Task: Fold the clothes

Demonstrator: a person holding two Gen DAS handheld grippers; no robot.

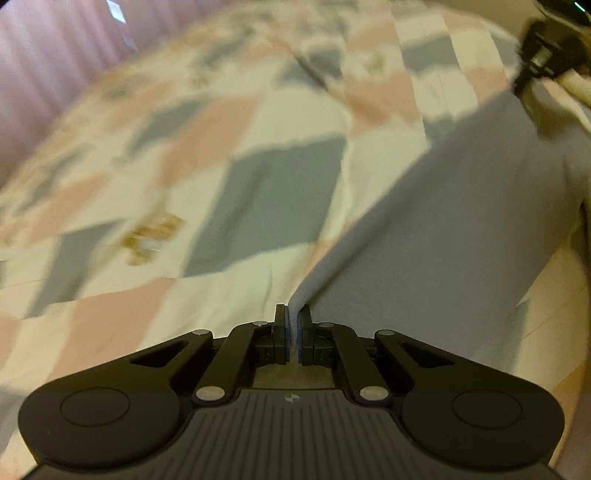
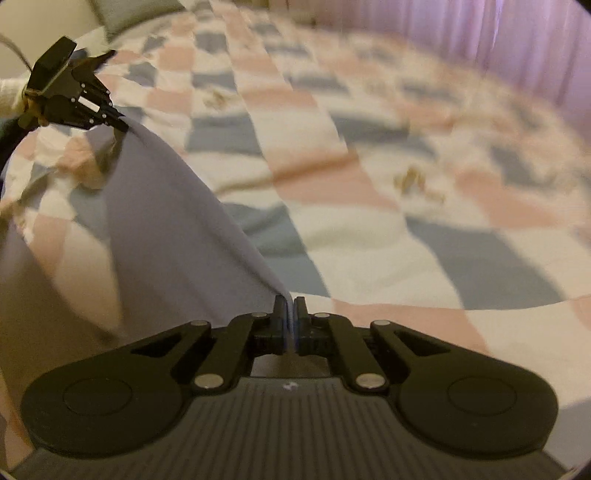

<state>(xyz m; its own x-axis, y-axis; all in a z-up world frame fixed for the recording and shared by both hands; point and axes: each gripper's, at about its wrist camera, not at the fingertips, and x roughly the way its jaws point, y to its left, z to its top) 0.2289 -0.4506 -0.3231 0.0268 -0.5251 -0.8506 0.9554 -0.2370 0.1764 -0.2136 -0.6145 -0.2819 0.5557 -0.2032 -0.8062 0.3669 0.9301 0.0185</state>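
A pale lavender-grey garment is lifted off a patchwork bedspread and stretched between both grippers. In the left wrist view my left gripper is shut on one corner of the cloth, which runs up and right to my right gripper at the top right edge. In the right wrist view my right gripper is shut on another corner of the garment, whose taut edge climbs to the left gripper at the upper left. The garment's lower part hangs out of view.
The bedspread, checked in pink, grey-blue and cream with small leaf prints, fills both views. Pinkish pleated curtains stand behind the bed, curtains also on the far right. A grey pillow lies at the top left.
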